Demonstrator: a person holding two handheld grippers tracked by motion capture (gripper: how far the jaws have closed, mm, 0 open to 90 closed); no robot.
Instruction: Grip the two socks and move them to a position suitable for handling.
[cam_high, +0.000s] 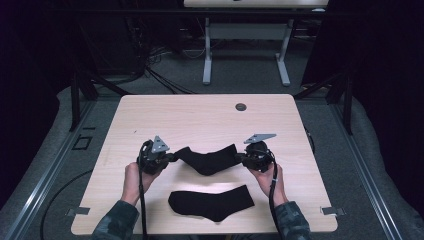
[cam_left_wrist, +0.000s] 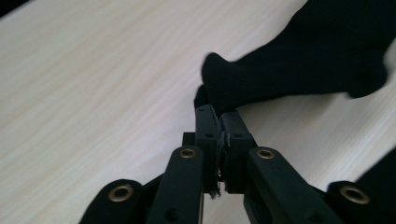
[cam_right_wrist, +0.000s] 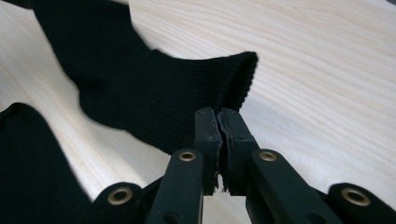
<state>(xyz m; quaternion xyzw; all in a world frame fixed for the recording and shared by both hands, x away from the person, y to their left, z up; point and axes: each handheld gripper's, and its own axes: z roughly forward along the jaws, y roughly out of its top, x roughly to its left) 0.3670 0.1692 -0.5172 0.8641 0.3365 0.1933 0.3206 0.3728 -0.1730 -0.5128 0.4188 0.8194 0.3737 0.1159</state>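
On the desk (cam_high: 150, 115): two black socks, one behind the other, and we work on the far one.
Held sock (cam_high: 210, 159): stretched between our two tools, middle sagging, toe end at our left, cuff end at our right.
Left tool (cam_high: 170, 158): pressed together on the toe tip; its own view shows the fabric pinched between the closed jaws (cam_left_wrist: 219, 100).
Right tool (cam_high: 240, 159): pressed together on the ribbed cuff edge (cam_right_wrist: 233, 88).
Second sock (cam_high: 212, 202): flat on the desk, nearer us, just in front of the held one, untouched.
Step in hand: we judge this as the lift, both ends gripped.
Next move: likely carrying the held sock over the second sock, keeping both pinches firm and the ends level.
Hand pose: left hand (cam_high: 132, 180) and right hand (cam_high: 270, 181) low, tools pointing inward toward each other.
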